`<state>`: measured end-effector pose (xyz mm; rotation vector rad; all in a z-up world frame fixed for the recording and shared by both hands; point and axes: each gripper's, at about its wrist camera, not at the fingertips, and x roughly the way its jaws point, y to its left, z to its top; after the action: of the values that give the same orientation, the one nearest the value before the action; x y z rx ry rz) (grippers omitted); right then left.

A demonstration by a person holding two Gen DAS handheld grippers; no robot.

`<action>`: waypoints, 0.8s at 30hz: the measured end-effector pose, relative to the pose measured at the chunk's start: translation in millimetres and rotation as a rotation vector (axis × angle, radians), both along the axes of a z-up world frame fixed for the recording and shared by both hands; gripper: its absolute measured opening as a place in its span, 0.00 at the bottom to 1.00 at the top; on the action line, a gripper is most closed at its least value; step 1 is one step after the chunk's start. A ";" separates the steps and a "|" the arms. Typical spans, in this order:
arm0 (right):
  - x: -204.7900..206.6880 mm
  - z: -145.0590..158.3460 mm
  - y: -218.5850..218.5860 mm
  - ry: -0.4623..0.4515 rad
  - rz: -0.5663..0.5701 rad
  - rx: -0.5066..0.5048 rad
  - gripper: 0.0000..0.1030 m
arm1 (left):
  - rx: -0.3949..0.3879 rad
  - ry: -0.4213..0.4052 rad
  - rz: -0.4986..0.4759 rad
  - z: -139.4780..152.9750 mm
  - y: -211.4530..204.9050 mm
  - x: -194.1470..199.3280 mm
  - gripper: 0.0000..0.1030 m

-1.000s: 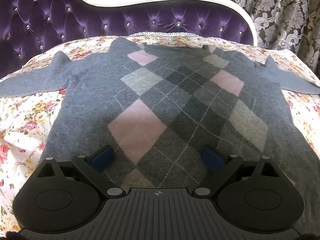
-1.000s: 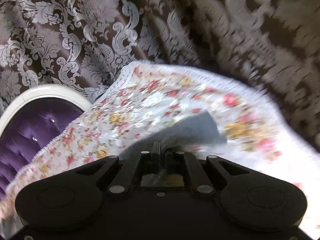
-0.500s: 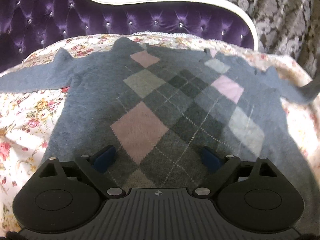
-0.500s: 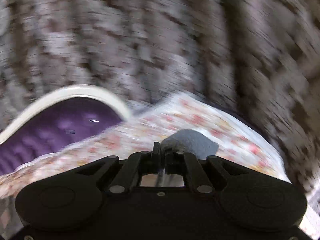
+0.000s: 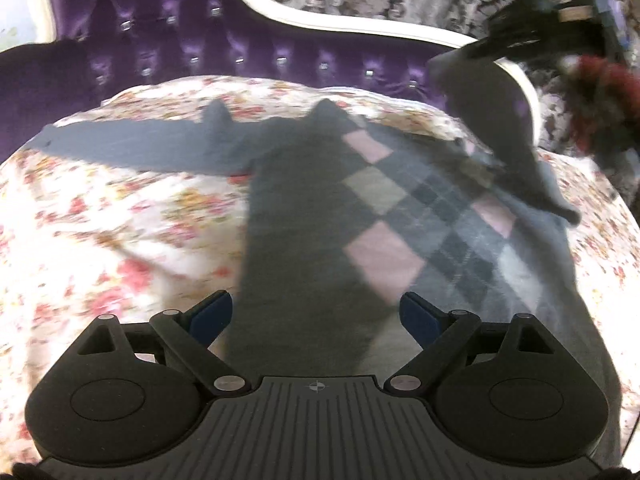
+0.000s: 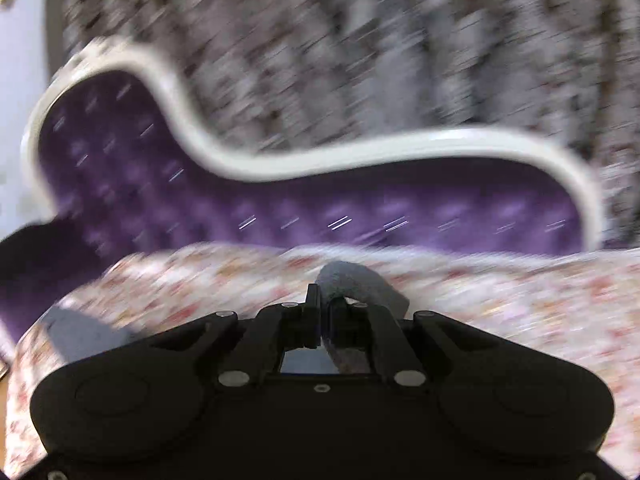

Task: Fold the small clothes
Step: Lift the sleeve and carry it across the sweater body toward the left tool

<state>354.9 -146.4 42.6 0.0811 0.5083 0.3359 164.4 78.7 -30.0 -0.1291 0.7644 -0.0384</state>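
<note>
A grey argyle sweater (image 5: pixel 320 216) with pink and pale diamonds lies flat on the floral sheet (image 5: pixel 120 240). My left gripper (image 5: pixel 316 316) is open and empty, low over the sweater's hem. My right gripper (image 6: pixel 324 312) is shut on the cuff of the sweater's right sleeve (image 6: pixel 352 280). In the left wrist view that right gripper (image 5: pixel 496 46) holds the sleeve (image 5: pixel 492 120) lifted above the sweater's right shoulder. The left sleeve (image 5: pixel 132 144) lies stretched out flat to the left.
A purple tufted headboard (image 5: pixel 200 40) with a white frame (image 6: pixel 320 160) stands behind the bed. Patterned curtains (image 6: pixel 360 40) hang behind it. A red and dark sleeve of the person (image 5: pixel 596 108) shows at the far right.
My right gripper has lifted the right sleeve off the sheet and swung it up and leftward over the sweater. My left gripper has shifted left along the hem, still open.
</note>
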 end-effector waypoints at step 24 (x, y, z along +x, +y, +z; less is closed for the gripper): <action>-48.2 -80.3 -57.1 0.015 -0.059 0.066 0.63 | 0.012 -0.029 -0.025 6.4 17.4 38.8 0.88</action>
<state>306.6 -203.5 -37.8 0.1622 0.5092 0.2950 203.2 96.0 -23.6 -0.1073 0.7374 -0.0596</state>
